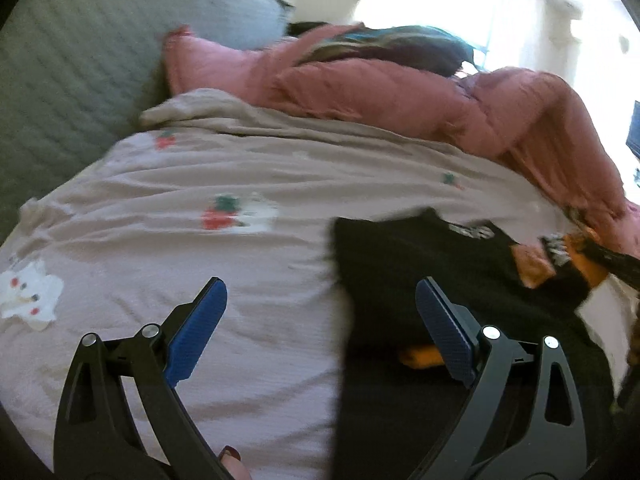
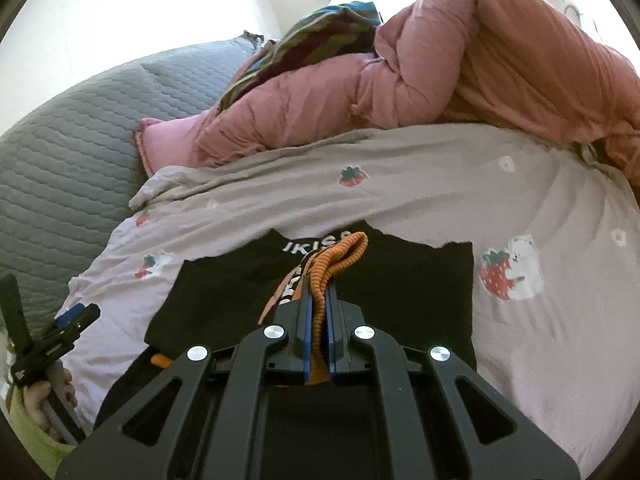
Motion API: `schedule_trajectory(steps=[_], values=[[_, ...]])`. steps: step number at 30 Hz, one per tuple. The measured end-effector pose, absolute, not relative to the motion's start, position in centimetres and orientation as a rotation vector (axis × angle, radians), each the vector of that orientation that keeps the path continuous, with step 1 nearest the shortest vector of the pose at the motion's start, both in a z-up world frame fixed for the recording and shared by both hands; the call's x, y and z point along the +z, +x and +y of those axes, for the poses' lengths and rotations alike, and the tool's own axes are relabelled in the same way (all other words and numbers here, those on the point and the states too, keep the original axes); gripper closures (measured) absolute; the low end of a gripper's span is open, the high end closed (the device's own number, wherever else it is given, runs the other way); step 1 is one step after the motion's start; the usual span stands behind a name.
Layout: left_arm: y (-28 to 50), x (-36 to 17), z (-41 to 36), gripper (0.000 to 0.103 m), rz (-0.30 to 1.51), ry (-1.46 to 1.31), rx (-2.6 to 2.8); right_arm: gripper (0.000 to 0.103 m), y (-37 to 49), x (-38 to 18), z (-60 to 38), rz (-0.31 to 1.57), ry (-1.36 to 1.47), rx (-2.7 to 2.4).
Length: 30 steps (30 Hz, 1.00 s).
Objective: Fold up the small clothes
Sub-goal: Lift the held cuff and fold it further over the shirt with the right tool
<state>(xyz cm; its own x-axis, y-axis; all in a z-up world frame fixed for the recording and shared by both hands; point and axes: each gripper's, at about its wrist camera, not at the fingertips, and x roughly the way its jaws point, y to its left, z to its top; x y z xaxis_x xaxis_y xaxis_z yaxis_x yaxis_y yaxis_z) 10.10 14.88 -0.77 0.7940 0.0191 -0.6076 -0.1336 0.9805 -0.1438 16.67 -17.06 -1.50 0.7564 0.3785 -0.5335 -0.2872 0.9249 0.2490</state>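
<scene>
A small black garment (image 2: 400, 280) with white lettering and orange ribbed trim lies flat on the strawberry-print bedsheet (image 2: 440, 184). My right gripper (image 2: 319, 300) is shut on the orange ribbed cuff (image 2: 340, 258) and holds it over the garment's middle. In the left wrist view the same black garment (image 1: 400, 264) lies at the right, with orange patches (image 1: 536, 268) showing. My left gripper (image 1: 320, 304) is open and empty, hovering over the garment's left edge, its left finger above bare sheet. It also shows at the far left of the right wrist view (image 2: 76, 316).
A bunched pink duvet (image 2: 460, 64) with a striped cloth (image 2: 320, 36) on it lies across the back of the bed. A grey quilted cover (image 2: 72, 136) lies at the left. The pale sheet (image 1: 180, 200) spreads left of the garment.
</scene>
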Motion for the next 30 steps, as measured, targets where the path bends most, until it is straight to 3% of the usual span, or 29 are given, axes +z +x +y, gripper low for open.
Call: schedule_trajectory(steps=[14, 15, 17, 19, 30], values=[[15.3, -2.8, 8.6, 0.014, 0.801, -0.142, -0.038, 0.098, 16.6, -3.3, -18.6, 0.637, 0.173, 0.338], [15.4, -2.9, 8.5, 0.014, 0.803, -0.140, -0.040, 0.096, 16.7, -3.4, -18.7, 0.641, 0.166, 0.327], [15.7, -3.1, 8.4, 0.014, 0.803, -0.126, -0.042, 0.079, 16.7, -3.6, -19.0, 0.644, 0.166, 0.299], [16.0, -3.1, 8.2, 0.014, 0.804, -0.114, -0.041, 0.073, 16.6, -3.5, -19.5, 0.628, 0.170, 0.274], [17.1, -5.5, 7.9, 0.014, 0.861, -0.057, -0.045, 0.073, 16.4, -4.2, -18.0, 0.659, 0.096, 0.299]])
